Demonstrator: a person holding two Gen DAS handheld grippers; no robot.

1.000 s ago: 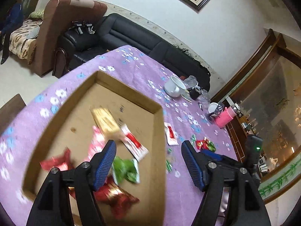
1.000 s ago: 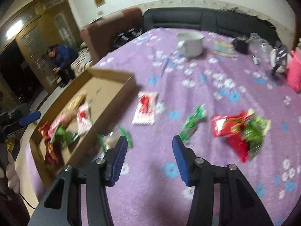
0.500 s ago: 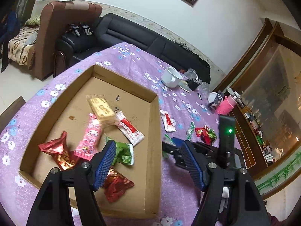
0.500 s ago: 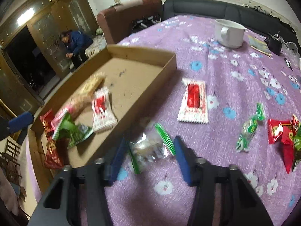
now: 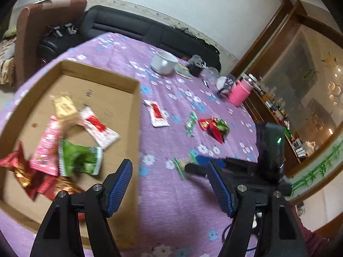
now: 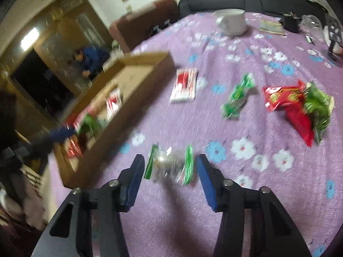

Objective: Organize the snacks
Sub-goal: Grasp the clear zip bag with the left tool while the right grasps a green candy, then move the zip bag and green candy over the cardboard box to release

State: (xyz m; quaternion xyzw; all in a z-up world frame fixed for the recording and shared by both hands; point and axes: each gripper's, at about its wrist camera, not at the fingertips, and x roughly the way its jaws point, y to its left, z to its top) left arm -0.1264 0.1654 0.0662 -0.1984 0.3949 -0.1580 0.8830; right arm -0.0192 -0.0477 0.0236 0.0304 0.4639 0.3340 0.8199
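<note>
Several snacks lie in my box (image 5: 137,90), four more wait on the table (image 6: 235,214); both tongs spread, right tongs (image 6: 169,171) straddling a clear packet (image 6: 171,165).

Both the left gripper (image 5: 170,185) and right gripper (image 6: 169,181) have black frames, silver screws and blue ribbed fingertip pads (image 6: 204,176).
</note>
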